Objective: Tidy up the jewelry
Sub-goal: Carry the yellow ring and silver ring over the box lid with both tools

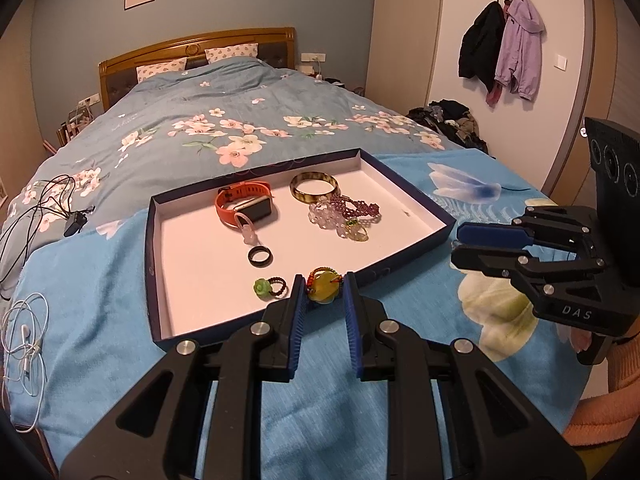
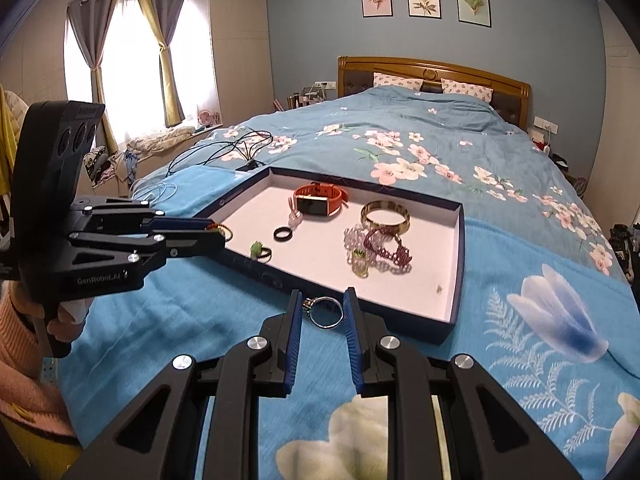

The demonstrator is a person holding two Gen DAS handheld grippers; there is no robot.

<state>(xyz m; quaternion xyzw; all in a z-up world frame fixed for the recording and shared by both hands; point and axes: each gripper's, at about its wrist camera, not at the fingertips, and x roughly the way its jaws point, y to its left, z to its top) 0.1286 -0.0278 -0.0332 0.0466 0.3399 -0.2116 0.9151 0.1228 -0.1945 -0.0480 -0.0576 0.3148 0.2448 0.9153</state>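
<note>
A shallow navy tray with a white floor (image 1: 192, 240) (image 2: 456, 300) lies on the blue bedspread. In it are an orange watch (image 1: 244, 204) (image 2: 320, 200), an amber bangle (image 1: 314, 186) (image 2: 385, 216), purple and clear bead bracelets (image 1: 348, 210) (image 2: 380, 246), a black ring (image 1: 260, 257) (image 2: 283, 234) and a green flower ring (image 1: 269, 287) (image 2: 259, 250). My left gripper (image 1: 322, 292) (image 2: 216, 232) is shut on a yellow stone pendant (image 1: 323, 288) over the tray's near edge. My right gripper (image 2: 323, 312) (image 1: 456, 246) holds a silver ring (image 2: 326, 312) between its pads, just outside the tray.
Black cables (image 1: 44, 200) and white earphones (image 1: 24, 332) lie on the bed to the left. Coats (image 1: 504, 48) hang on the right wall. A clothes pile (image 1: 448, 120) sits beside the bed.
</note>
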